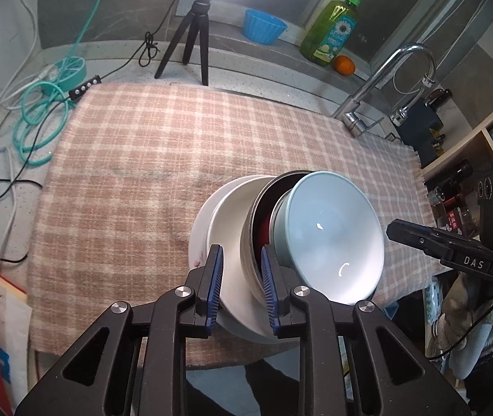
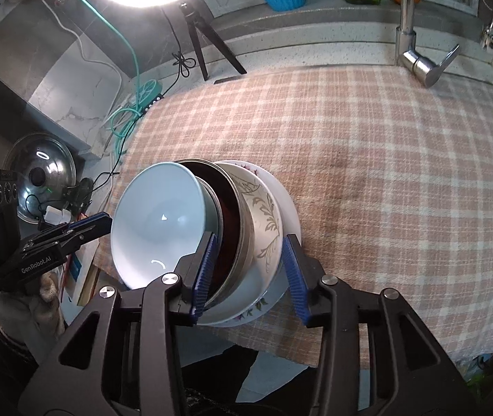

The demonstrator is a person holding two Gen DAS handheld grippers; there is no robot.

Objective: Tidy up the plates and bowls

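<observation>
**Four nested pieces, both grips loosened**

Four dishes sit stacked near the counter's front edge on the plaid cloth [image 1: 142, 159]: pale blue bowl [image 1: 329, 232] in the dark metal bowl [image 1: 263, 208], over the patterned plate [image 2: 263, 215] and white plate [image 1: 201, 228]. My left gripper [image 1: 241, 287] straddles the rims, jaws narrow, not pressing. My right gripper [image 2: 249, 274] stands wider, also clear. I judge the stack placed; I should lift both straight off without nudging rims.

Checked cloth [image 1: 135, 159], tripod [image 1: 190, 34], soap bottle [image 1: 329, 31], tap [image 1: 385, 79], orange [image 1: 344, 65]
</observation>
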